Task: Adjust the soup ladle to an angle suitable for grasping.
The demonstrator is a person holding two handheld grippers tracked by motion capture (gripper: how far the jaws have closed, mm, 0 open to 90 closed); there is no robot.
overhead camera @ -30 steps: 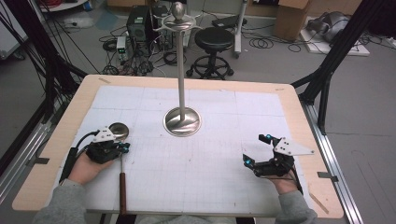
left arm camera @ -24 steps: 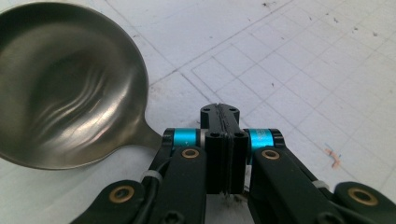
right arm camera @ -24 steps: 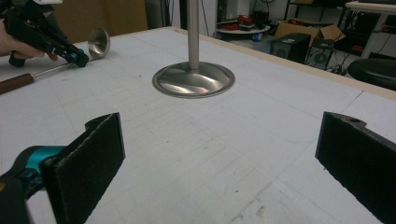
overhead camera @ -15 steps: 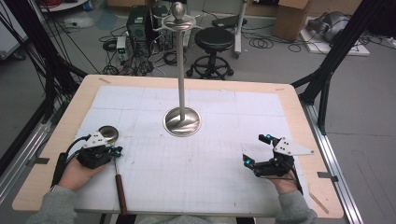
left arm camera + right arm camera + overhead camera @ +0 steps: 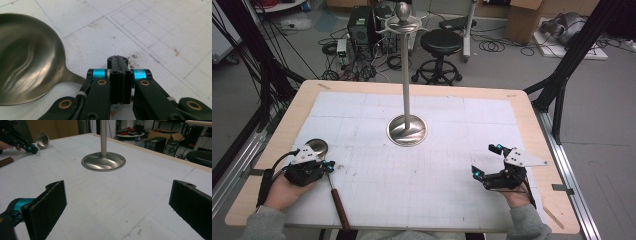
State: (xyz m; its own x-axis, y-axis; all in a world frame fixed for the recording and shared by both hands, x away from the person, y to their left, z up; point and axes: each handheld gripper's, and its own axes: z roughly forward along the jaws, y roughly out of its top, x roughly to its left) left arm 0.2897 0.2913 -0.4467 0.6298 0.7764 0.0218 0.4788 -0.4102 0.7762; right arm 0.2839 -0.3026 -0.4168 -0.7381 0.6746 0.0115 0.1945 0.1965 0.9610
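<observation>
White gridded table [image 5: 452, 175] is carrying a stand [image 5: 407, 130]; left gripper [image 5: 117, 65], fingers pressed together, is pinching the ladle [image 5: 27, 60] neck—I'd lift level. Right gripper [image 5: 117, 210] is resting spread.

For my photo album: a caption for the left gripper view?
Shut hand-held gripper beside a steel ladle on gridded paper.

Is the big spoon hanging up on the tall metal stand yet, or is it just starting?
Just starting, it seems. The ladle lies flat on the table. The left hand-held gripper has its jaws shut by the neck, though I cannot tell if they pinch it. The right hand-held gripper rests open, holding nothing. The stand has bare hooks, so lifting and hanging probably remain.
</observation>
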